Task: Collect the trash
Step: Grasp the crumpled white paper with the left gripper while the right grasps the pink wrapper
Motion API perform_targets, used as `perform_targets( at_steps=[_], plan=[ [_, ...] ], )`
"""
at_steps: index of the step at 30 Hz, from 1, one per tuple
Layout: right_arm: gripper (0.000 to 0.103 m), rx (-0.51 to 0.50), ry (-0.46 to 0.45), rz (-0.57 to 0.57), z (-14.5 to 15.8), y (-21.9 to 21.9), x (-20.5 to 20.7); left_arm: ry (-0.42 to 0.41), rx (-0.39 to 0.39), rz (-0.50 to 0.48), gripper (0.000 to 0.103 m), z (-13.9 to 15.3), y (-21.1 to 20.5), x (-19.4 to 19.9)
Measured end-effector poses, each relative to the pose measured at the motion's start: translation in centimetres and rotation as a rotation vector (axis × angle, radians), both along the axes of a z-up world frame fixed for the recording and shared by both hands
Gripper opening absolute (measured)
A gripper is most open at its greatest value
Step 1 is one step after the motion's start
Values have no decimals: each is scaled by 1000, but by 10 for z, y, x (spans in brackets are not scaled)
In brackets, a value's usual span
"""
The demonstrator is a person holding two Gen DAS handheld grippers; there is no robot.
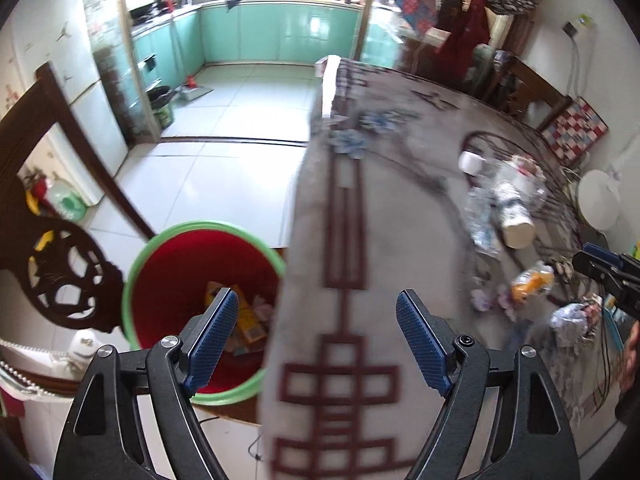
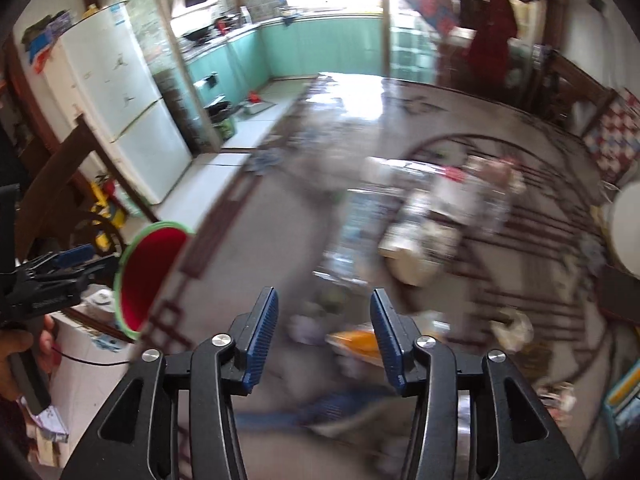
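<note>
A red bucket with a green rim stands on the floor just beside the edge of a table covered in a grey patterned cloth. Inside the bucket lie a few pieces of trash: yellow packaging and pale crumpled scraps.

More litter is scattered on the table, well apart from the bucket. It includes a pale paper cup lying on its side, crumpled clear and printed wrappers, an orange packet, and small lilac scraps. Motion blur softens their details.

The left gripper points steeply down over the table edge nearest the bucket. Its blue-padded jaws are spread wide, one above the bucket's mouth, with nothing between them.

The right gripper also points steeply down, above the table well away from the bucket. Its jaws are parted and hold nothing; the orange packet lies blurred on the cloth below. A hand grips the left gripper's handle beside the bucket.
</note>
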State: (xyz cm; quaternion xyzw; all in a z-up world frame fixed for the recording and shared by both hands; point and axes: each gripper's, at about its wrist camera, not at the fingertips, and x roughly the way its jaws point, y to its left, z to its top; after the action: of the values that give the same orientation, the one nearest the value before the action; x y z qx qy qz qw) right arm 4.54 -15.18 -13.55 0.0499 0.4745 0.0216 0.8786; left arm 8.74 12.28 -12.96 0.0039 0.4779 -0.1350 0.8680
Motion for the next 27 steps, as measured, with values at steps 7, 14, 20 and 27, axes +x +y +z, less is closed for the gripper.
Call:
perform_targets(
  at_steps=[7, 14, 20, 27],
  plan=[
    [52, -13, 81, -119, -8, -119, -53, -24, -26, -178, 83, 7, -93, -30],
    [54, 50, 171, -203, -52, -172, -92, 6, -38, -329, 83, 5, -173, -57],
    [47, 157, 163, -209, -69, -196, -101, 57, -47, -447, 83, 0, -228, -75],
    [29, 215, 127, -208, -64, -205, -105, 146, -57, -486, 83, -23, -274, -83]
  ],
)
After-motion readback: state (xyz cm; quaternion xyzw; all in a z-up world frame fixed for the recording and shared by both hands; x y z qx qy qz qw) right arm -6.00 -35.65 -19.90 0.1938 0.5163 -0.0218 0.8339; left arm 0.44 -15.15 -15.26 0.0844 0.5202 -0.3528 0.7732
